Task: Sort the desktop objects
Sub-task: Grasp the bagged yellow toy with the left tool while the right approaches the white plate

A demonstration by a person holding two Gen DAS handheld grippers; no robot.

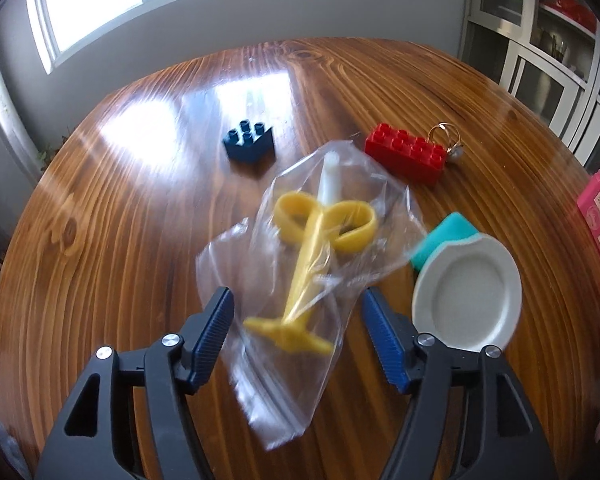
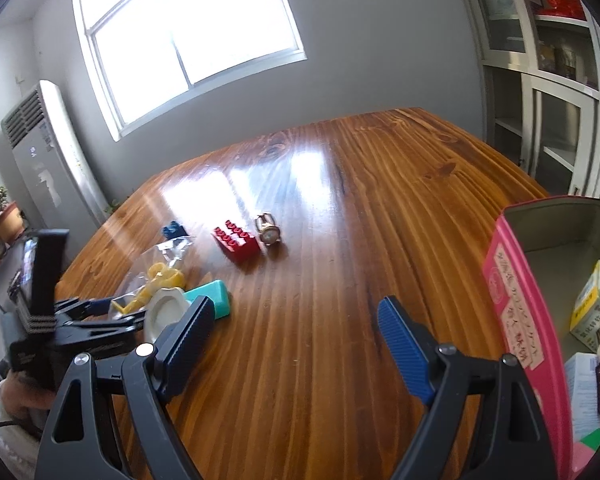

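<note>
Left gripper [image 1: 298,334] sat nearest, fingers spread wide either side of the clear bag [image 1: 300,280], not pinching it. Inside lay a yellow syringe [image 1: 312,256]. The right gripper [image 2: 296,344] gaped empty over bare table [image 2: 380,208]. Right of it, the pink tin [image 2: 516,304] held small boxes. Farther off stood the red brick [image 1: 406,152], open wood beyond.

On your wooden table: clear plastic bag [image 1: 300,264] holding a yellow syringe-like tool [image 1: 320,240]; dark blue brick [image 1: 249,142] beyond it; red brick [image 1: 406,152] beside a small ring-topped trinket [image 1: 450,142]; white plate [image 1: 466,286] overlapping a teal block [image 1: 440,240].
</note>
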